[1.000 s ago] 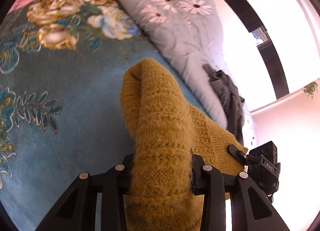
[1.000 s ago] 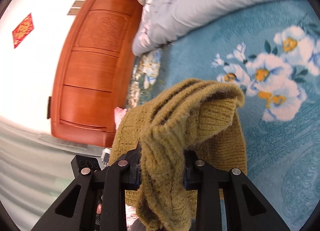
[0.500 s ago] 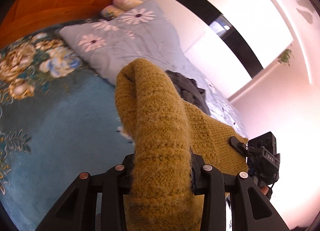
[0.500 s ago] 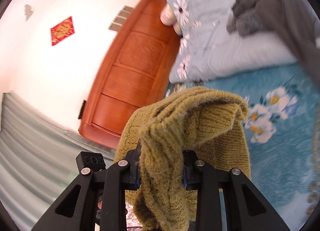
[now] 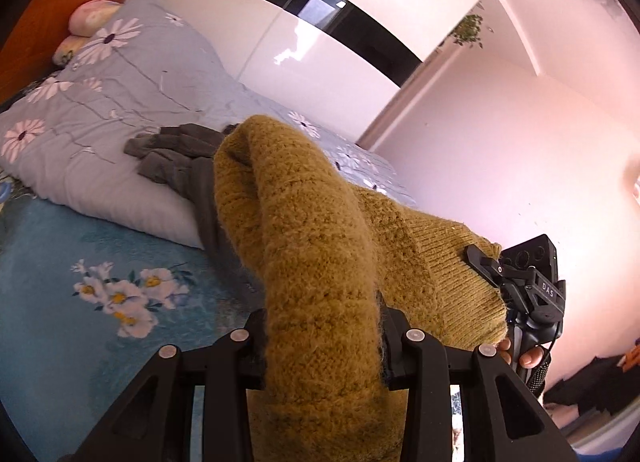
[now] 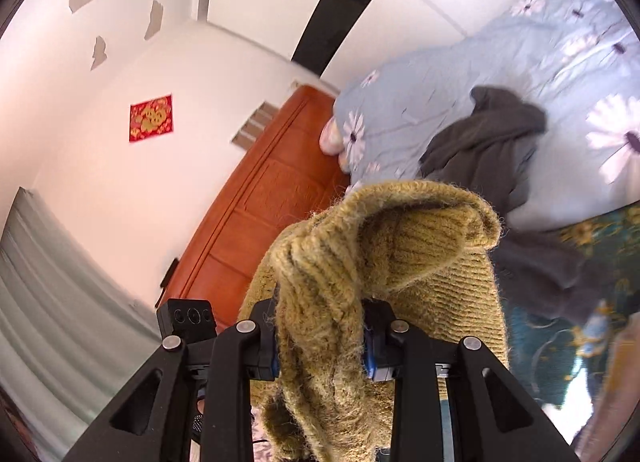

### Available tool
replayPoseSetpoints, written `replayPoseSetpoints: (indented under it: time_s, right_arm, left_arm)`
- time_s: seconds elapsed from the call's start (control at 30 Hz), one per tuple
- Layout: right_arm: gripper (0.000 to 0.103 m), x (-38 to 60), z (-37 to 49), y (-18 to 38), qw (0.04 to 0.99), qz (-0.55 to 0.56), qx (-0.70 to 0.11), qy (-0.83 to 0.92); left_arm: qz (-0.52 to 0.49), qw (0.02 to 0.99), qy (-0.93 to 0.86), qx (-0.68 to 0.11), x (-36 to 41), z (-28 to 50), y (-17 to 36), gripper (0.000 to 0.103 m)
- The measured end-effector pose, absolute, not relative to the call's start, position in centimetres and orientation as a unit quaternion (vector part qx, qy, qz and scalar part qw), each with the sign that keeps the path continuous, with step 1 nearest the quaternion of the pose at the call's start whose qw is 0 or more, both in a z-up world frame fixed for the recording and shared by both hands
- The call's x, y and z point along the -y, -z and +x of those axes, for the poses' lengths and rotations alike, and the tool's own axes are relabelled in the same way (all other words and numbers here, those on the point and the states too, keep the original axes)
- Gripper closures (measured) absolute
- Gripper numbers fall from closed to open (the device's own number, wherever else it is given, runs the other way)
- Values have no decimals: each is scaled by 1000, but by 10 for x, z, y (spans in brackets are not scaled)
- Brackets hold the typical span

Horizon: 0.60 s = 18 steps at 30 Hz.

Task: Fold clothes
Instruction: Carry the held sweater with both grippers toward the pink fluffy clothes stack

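Gripping a mustard sweater (image 5: 320,262) in both grippers, left (image 5: 322,336) and right (image 6: 320,336), jaws clenched on knit, grey garment (image 5: 176,150) on quilt (image 5: 100,102) at bed's far edge

A knitted sweater (image 5: 320,262) is clamped between the pads of the left gripper (image 5: 322,346), and another bunch of it (image 6: 320,302) is clamped in the right gripper (image 6: 320,342). The sweater is spanned between the two, above a floral bedspread (image 5: 80,262). Behind it, a folded quilt (image 5: 120,102) is laid on the bed, and a dark garment (image 5: 176,154) is draped over the quilt's near edge. Pillows (image 5: 88,22) are set against the wooden headboard (image 6: 256,206) behind the quilt.
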State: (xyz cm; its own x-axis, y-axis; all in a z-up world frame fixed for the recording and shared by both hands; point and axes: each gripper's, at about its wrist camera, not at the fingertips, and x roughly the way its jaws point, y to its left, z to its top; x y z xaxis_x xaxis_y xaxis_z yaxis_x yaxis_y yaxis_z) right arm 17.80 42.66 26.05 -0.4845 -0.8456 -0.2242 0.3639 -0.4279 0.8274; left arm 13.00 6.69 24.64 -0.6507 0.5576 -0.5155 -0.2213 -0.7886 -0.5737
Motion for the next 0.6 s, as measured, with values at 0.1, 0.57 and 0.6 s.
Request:
replayPoseSetpoints:
  time_s: [0.1,0.57,0.6]
  right_arm:
    - [72,-477,195,-274,360,314,370,797]
    - [72,-646,283,-316,261,264,371,851]
    - [72,-648,286,-320,261,256,372,853]
  left_arm:
    - [-362,260,-867,222,-112,119,-255,64]
    - [-370,401,-825,148,-286,103,-311,63]
    - [-365,406,-826,139,-292,106,-319,63]
